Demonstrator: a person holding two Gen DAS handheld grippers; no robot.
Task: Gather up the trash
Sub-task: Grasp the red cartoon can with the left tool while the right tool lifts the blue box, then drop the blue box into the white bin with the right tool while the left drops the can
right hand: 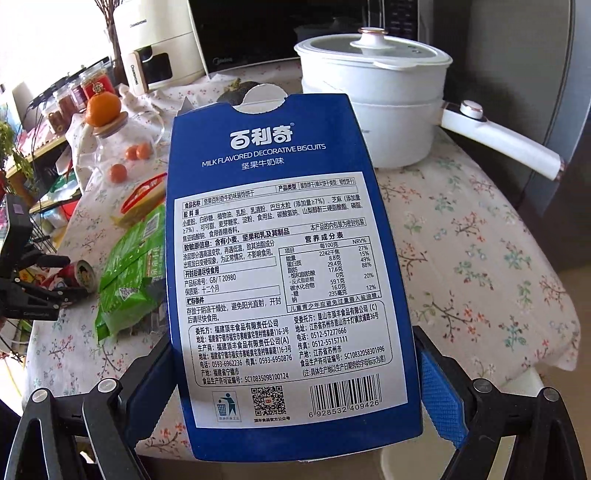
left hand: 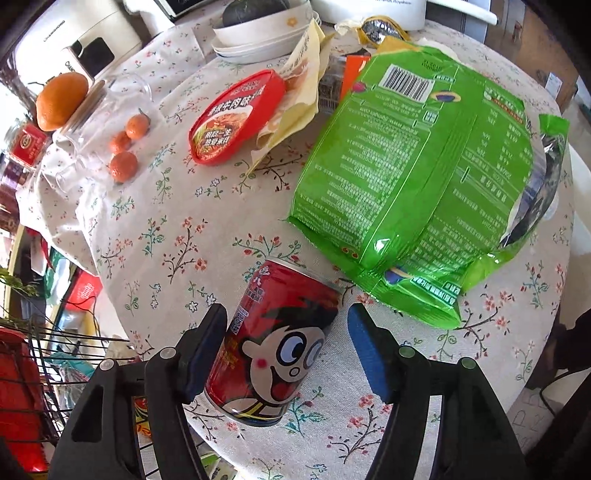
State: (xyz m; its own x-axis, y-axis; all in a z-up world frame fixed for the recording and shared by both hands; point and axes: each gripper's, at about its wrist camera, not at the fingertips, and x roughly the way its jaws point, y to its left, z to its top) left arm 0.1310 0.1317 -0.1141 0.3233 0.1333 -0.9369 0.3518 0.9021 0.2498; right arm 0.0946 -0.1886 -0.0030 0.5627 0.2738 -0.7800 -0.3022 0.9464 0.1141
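Note:
A red drink can point(left hand: 275, 343) with a cartoon face lies on the flowered tablecloth near the front edge. My left gripper point(left hand: 288, 347) is open around it; the left pad touches its side, the right pad stands apart. The can also shows in the right wrist view point(right hand: 79, 275), between the left gripper's fingers point(right hand: 44, 291). My right gripper point(right hand: 295, 376) is shut on a blue biscuit box point(right hand: 284, 258) held upright above the table. A green snack bag point(left hand: 424, 177) lies right of the can. A red noodle lid point(left hand: 236, 118) and yellow wrappers point(left hand: 299, 99) lie farther back.
A glass jar point(left hand: 96, 122) with an orange point(left hand: 61, 99) on it and small tangerines point(left hand: 123, 166) stand at the left. Stacked white bowls point(left hand: 266, 33) are at the back. A white electric pot point(right hand: 376, 99) stands at the back right. A wire rack point(left hand: 55, 369) is beyond the table's left edge.

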